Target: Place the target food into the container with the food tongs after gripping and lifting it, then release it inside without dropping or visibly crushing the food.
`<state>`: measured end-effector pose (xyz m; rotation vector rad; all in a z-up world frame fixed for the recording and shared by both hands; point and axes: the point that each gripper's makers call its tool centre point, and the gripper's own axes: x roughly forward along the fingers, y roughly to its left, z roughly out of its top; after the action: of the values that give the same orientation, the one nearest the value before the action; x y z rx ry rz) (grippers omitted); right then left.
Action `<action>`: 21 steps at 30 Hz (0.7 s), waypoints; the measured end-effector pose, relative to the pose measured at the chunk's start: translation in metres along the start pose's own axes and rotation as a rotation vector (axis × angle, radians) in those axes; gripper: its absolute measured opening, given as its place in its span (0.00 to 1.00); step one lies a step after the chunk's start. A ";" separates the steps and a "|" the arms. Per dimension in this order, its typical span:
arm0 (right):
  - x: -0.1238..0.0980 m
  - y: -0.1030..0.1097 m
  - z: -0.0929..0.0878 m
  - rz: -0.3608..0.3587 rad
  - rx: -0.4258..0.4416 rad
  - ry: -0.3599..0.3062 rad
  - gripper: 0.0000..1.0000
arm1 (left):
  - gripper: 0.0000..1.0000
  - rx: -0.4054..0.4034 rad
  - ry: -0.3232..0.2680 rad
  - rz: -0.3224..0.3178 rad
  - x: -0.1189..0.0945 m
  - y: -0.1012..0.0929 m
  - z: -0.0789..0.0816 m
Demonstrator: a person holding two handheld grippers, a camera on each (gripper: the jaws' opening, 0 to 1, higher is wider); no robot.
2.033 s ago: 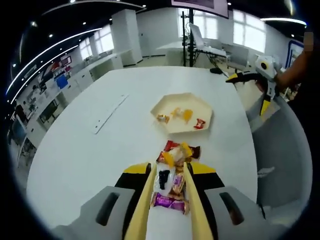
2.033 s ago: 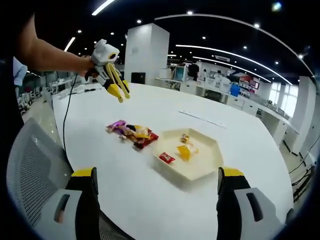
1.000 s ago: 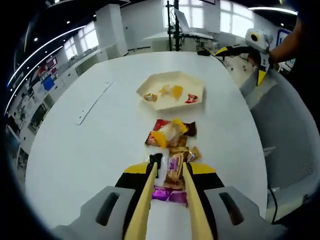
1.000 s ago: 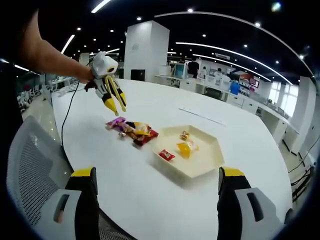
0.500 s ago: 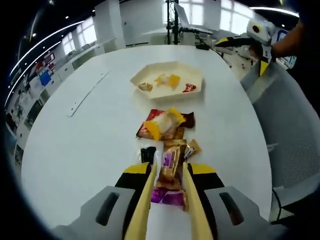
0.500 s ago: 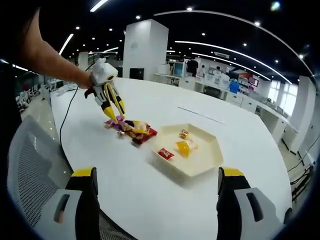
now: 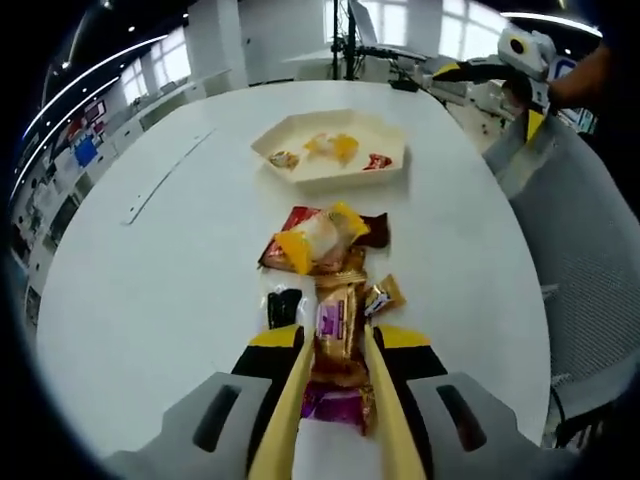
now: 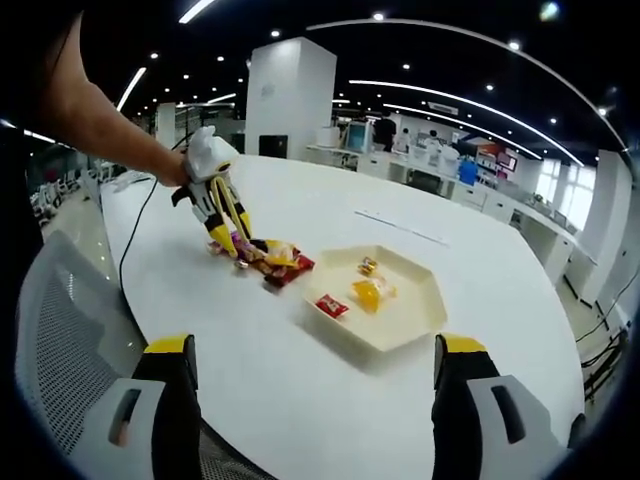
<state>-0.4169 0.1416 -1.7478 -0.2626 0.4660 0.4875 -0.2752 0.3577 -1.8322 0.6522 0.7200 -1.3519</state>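
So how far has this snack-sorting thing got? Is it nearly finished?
Not nearly. Three wrapped snacks already lie in the hexagonal tray. Right now the left gripper is down over the snack pile on the white table, its tongs either side of a brown-and-purple packet; whether it is pinched yet is unclear. That packet is not yet lifted or carried to the tray. The right gripper waits open.

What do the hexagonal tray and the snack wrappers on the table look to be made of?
The hexagonal tray looks like matte cream plastic or moulded pulp: one even colour, no gloss, thin raised rim. Which of the two is unclear. The snack wrappers look like glossy plastic film or foil: bright print, crinkles and light glints. The table appears to be smooth white laminate with soft reflections.
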 end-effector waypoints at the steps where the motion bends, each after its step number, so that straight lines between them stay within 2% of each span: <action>1: 0.000 0.000 0.000 0.001 -0.001 0.000 0.97 | 0.23 0.011 0.002 0.004 0.001 0.000 0.000; 5: 0.001 0.000 -0.001 0.003 -0.001 0.003 0.97 | 0.20 -0.006 0.000 -0.006 0.001 -0.003 0.002; 7: 0.001 0.001 -0.001 0.005 -0.005 0.006 0.96 | 0.20 -0.041 0.004 -0.016 0.001 -0.005 0.001; 10: 0.001 0.001 -0.001 0.004 -0.006 0.008 0.96 | 0.19 -0.057 -0.001 -0.002 -0.002 -0.003 0.003; 21: 0.001 0.000 -0.002 0.002 -0.008 0.010 0.94 | 0.19 -0.045 -0.002 -0.008 -0.016 -0.003 0.011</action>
<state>-0.4173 0.1415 -1.7498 -0.2725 0.4746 0.4906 -0.2788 0.3585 -1.8127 0.6129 0.7499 -1.3395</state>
